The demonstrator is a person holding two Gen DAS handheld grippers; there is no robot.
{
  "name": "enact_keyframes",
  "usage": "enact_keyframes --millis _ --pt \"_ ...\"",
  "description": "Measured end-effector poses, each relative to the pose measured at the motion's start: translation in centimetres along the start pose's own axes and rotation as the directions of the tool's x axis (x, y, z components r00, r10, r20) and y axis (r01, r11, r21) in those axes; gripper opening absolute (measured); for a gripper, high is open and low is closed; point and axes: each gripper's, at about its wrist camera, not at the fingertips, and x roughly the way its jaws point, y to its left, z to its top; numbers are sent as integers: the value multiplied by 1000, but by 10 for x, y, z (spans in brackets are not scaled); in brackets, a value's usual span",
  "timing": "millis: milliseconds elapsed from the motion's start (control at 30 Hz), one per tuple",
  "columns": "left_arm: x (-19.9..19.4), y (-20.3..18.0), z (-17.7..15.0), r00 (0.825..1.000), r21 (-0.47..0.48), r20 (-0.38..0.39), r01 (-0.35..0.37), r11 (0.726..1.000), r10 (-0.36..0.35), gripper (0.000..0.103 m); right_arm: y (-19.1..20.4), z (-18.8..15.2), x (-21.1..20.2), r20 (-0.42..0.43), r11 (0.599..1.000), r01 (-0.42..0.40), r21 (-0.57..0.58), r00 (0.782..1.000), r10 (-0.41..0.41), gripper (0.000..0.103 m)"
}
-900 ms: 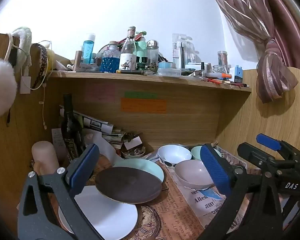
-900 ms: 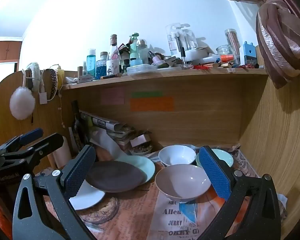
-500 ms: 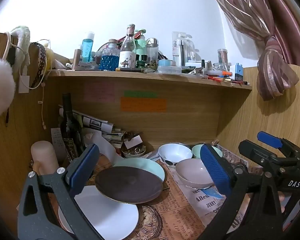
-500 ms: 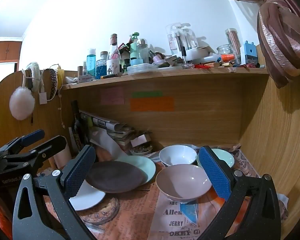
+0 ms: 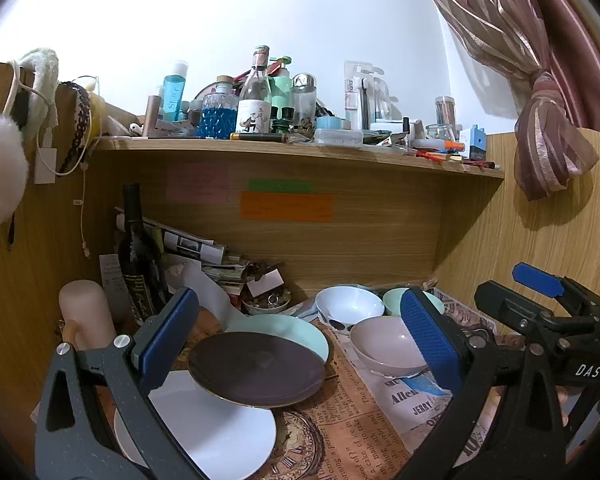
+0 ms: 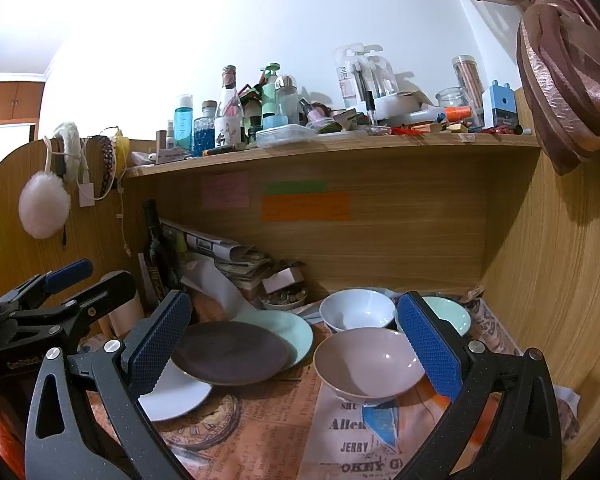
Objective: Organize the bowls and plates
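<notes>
Three plates overlap on the newspaper-covered desk: a white plate nearest, a dark brown plate on top of it, and a pale green plate behind. To their right stand a pink bowl, a white bowl and a pale green bowl. My left gripper hovers open above the brown plate, holding nothing. My right gripper is open too, with the pink bowl just ahead of its right finger. Each gripper shows at the edge of the other's view.
A dark wine bottle, a cream cylinder, stacked papers and a small dish of trinkets crowd the desk's back left. A cluttered shelf runs overhead. Wooden side walls close in left and right.
</notes>
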Motion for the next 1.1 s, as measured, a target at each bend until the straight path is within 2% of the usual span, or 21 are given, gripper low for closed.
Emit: enact_keyframes --millis 1100 --pt "-1 -2 1 1000 7 1 8 1000 -8 103 3 2 -2 18 1000 0 0 1000 0 103"
